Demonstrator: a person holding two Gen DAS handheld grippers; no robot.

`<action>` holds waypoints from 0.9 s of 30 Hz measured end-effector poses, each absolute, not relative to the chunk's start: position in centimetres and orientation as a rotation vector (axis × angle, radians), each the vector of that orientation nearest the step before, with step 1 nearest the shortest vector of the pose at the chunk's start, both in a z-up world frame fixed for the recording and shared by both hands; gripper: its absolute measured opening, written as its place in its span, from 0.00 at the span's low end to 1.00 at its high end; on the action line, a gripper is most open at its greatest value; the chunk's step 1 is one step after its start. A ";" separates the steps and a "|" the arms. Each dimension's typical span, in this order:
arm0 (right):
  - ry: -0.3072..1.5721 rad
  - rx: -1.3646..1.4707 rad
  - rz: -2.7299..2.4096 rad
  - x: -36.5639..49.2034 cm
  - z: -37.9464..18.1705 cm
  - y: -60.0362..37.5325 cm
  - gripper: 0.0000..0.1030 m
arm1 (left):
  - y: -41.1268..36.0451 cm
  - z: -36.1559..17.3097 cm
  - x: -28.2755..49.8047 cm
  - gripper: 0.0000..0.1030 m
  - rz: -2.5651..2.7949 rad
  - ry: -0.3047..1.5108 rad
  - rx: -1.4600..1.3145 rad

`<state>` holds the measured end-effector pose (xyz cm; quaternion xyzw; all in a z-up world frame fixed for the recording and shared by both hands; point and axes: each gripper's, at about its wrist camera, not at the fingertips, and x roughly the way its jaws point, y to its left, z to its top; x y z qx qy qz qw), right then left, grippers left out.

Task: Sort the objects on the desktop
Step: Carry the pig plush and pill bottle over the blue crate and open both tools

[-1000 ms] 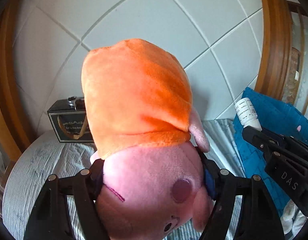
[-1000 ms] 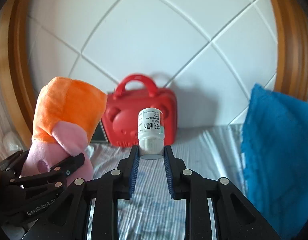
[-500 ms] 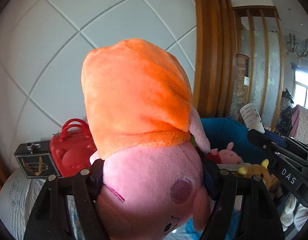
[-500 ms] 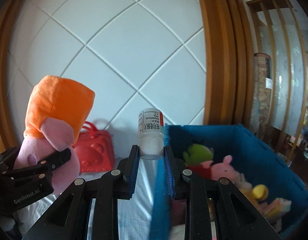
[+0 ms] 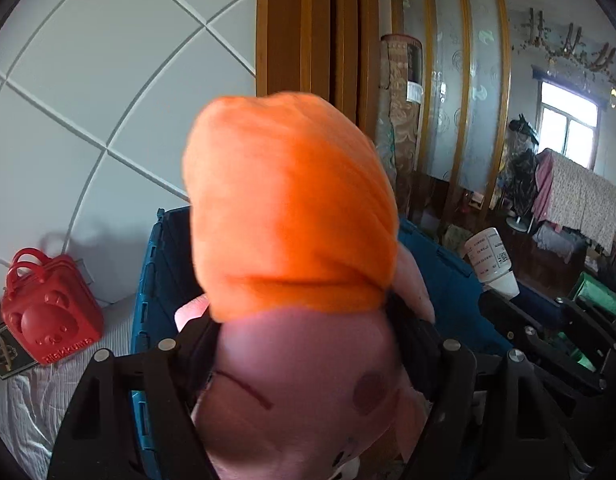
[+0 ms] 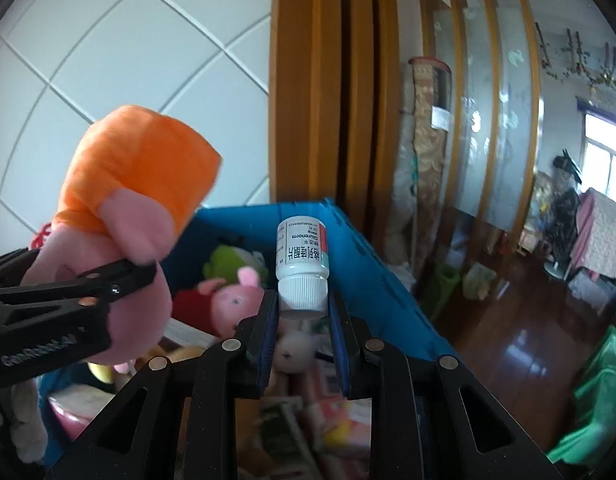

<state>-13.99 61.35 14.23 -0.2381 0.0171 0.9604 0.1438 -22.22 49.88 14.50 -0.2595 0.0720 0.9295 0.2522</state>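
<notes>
Step in hand: both held items carried to the blue bin (image 6: pixel 371 276) for dropping in.
Left claw (image 5: pixel 308 344): spread wide yet clamped on the pink plush pig (image 5: pixel 304 384) in its orange dress, which is held head-down just above the bin's near wall.
Right claw (image 6: pixel 302 312): narrow, pinching the white pill bottle (image 6: pixel 303 256) by its ribbed cap, label end pointing away, over the bin's interior.
Bin contents: soft toys, among them a green one (image 6: pixel 232 260) and a small pink pig (image 6: pixel 232 300), with packets below.
Left behind: red bear case (image 5: pixel 48 312) on the striped cloth.
Good practice: bring each item fully inside the rim before releasing; lower the bottle first, since it may bounce off the plush; part each claw cleanly and lift straight out.
Risk: the plush may snag on the bin wall.
</notes>
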 end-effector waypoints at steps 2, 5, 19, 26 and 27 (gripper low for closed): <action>0.041 -0.724 2.757 -14.5 13.2 62.2 0.24 | 51.3 13.6 -22.5 0.75 2.544 0.257 -0.728; 0.042 -0.769 2.754 -15.1 12.5 63.2 0.24 | 51.7 13.3 -22.1 0.77 2.574 0.269 -0.728; -0.020 -0.898 2.717 -17.8 10.4 63.7 0.24 | 50.2 12.8 -20.6 0.77 2.586 0.229 -0.724; -0.010 -0.904 2.709 -17.2 10.2 64.1 0.42 | 49.9 12.8 -19.6 0.77 2.585 0.235 -0.717; -0.014 -0.897 2.705 -17.0 10.2 64.1 0.52 | 49.8 12.8 -19.4 0.78 2.586 0.235 -0.715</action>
